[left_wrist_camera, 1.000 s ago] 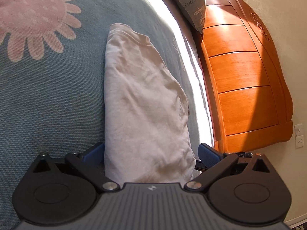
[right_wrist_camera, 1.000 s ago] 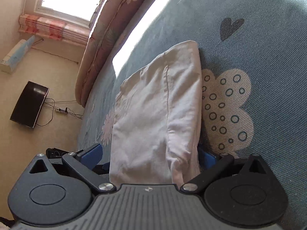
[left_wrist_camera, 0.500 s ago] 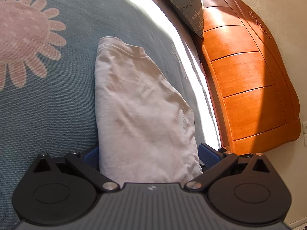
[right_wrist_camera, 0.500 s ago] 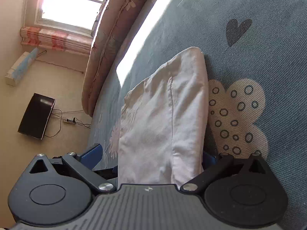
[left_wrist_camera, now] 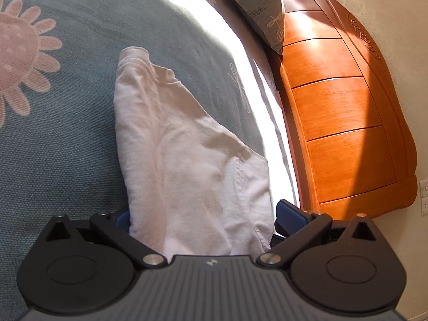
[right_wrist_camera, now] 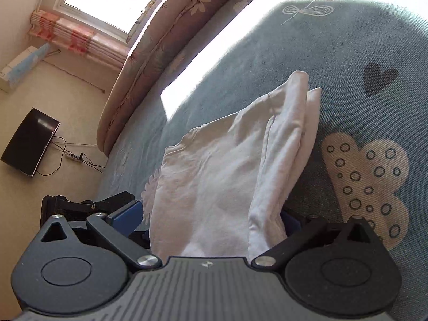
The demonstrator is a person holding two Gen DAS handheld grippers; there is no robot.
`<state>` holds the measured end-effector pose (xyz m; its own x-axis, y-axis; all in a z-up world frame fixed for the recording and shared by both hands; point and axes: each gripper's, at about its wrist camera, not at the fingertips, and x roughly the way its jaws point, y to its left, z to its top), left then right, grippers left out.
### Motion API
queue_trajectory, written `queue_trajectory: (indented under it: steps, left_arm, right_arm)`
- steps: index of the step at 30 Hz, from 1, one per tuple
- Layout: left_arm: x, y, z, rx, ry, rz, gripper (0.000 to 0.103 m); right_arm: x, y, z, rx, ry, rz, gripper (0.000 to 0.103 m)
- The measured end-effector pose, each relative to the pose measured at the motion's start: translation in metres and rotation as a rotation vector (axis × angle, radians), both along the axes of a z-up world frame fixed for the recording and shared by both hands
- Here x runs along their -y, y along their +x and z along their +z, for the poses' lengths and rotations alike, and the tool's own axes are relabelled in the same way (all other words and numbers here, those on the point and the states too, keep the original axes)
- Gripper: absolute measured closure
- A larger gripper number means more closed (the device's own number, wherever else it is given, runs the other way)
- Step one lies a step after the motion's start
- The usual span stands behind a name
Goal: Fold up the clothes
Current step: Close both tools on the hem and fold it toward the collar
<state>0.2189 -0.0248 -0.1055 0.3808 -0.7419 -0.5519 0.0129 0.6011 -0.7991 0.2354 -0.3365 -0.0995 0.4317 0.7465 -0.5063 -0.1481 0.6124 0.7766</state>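
text: "LOWER", cut off, reads sideways | on: grey pillow | place: far ahead-right of left tongs | other text: none legible

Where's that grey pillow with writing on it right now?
In the left wrist view, the grey pillow sits at the top, leaning against the orange wooden headboard at the head of the blue bedspread, well beyond the white garment.

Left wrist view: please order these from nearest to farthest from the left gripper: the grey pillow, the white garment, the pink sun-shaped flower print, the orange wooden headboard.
1. White garment: between the fingers of the left gripper, centre.
2. Orange wooden headboard: right; its lower end reaches beside the gripper.
3. Pink sun-shaped flower print: far left on the blue-grey bedcover.
4. Grey pillow: top, against the headboard.
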Motion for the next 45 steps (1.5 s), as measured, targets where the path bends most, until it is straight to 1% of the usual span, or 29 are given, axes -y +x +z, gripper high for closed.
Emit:
queue_trajectory:
  steps: [2, 6, 10, 12, 14, 16, 18, 21, 22, 26, 29, 32, 38, 41, 45]
  left_arm:
    - [0.0, 0.002, -0.003, -0.014, 0.022, -0.006, 0.001]
    - [-0.014, -0.002, -0.015, -0.052, 0.076, -0.004, 0.001]
    - [-0.027, 0.0, -0.026, -0.055, -0.031, 0.023, 0.001]
    - [-0.02, 0.008, -0.027, -0.058, -0.04, 0.015, 0.001]
    - [-0.009, 0.015, -0.025, -0.06, -0.027, -0.003, 0.001]
    - [0.0, 0.016, -0.02, -0.053, 0.013, -0.021, 0.001]
    - [-0.002, 0.012, -0.017, -0.052, -0.017, -0.02, 0.001]
    - [-0.008, 0.009, -0.012, -0.056, -0.086, -0.012, 0.001]
    - [-0.008, 0.01, -0.01, -0.06, -0.097, -0.01, 0.001]
    - [-0.001, 0.013, 0.0, -0.049, -0.087, -0.025, 0.001]
    - [0.002, 0.013, 0.007, -0.037, -0.102, -0.041, 0.001]
    - [0.005, 0.013, 0.013, -0.025, -0.104, -0.052, 0.001]
    - [0.024, 0.022, 0.03, 0.0, -0.097, -0.099, 0.001]
    - [0.044, 0.032, 0.037, 0.005, -0.096, -0.14, 0.001]
    - [0.082, 0.048, 0.044, 0.017, -0.086, -0.214, 0.001]
  right_arm:
    - [-0.001, 0.0, 0.0, 0.01, -0.014, 0.015, 0.0]
    - [0.013, 0.005, -0.014, -0.041, -0.014, 0.008, 0.0]
    - [0.038, 0.01, -0.037, -0.09, 0.109, 0.007, 0.0]
    - [0.046, 0.015, -0.045, -0.098, 0.19, -0.013, 0.0]
    - [0.036, 0.018, -0.041, -0.1, 0.157, 0.005, 0.0]
    - [0.025, 0.022, -0.037, -0.103, 0.123, 0.023, 0.0]
    - [0.015, 0.025, -0.033, -0.105, 0.09, 0.041, 0.0]
    - [0.011, 0.014, -0.021, -0.054, 0.073, 0.062, 0.0]
    - [0.01, 0.012, -0.018, -0.041, 0.07, 0.063, 0.0]
    - [0.001, 0.007, 0.001, 0.013, 0.013, 0.069, 0.0]
    - [-0.005, 0.003, 0.014, 0.059, -0.032, 0.095, 0.0]
    - [-0.001, 0.0, 0.021, 0.086, -0.014, 0.112, 0.0]
    - [0.018, -0.007, 0.036, 0.148, -0.057, 0.12, 0.0]
    - [0.031, -0.01, 0.045, 0.178, -0.083, 0.113, 0.0]
    - [0.053, -0.013, 0.061, 0.23, -0.151, 0.097, 0.0]
